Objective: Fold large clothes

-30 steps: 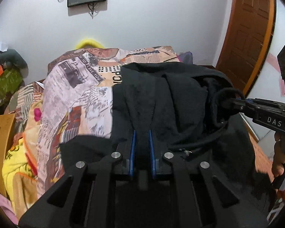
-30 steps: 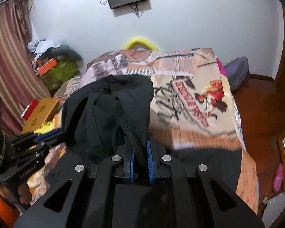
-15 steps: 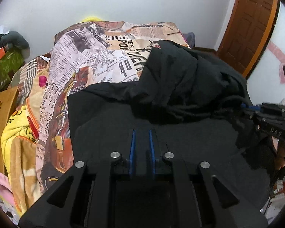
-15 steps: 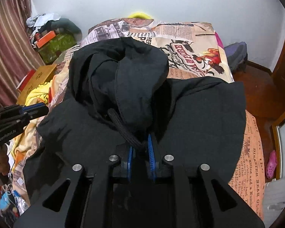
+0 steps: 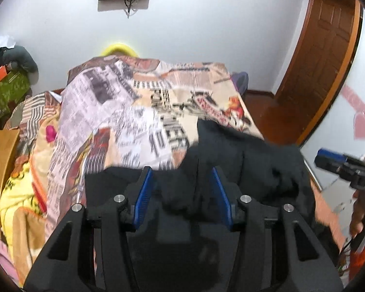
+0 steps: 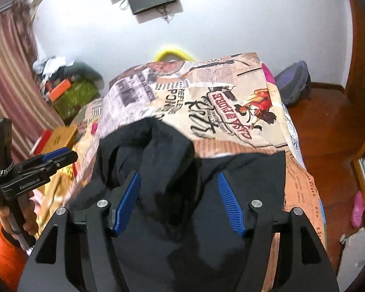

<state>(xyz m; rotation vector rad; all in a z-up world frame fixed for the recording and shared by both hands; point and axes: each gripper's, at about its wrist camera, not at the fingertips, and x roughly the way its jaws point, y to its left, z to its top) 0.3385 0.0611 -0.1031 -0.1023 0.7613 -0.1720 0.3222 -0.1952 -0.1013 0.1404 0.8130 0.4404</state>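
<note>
- The large black fabric garment (image 6: 206,189) is lying in a rumpled heap on the near end of the bed's newspaper-print cotton sheet (image 6: 206,92), directly ahead of and below both grippers.
- Its bunched upper part is reaching away toward the headboard, so the long axis seems to be running straight ahead; both grippers are looking about equally near.
- The left gripper (image 5: 182,189) is hanging wide open, gripping nothing.
- The right gripper (image 6: 180,202) is likewise spread wide and empty above the cloth.
</note>
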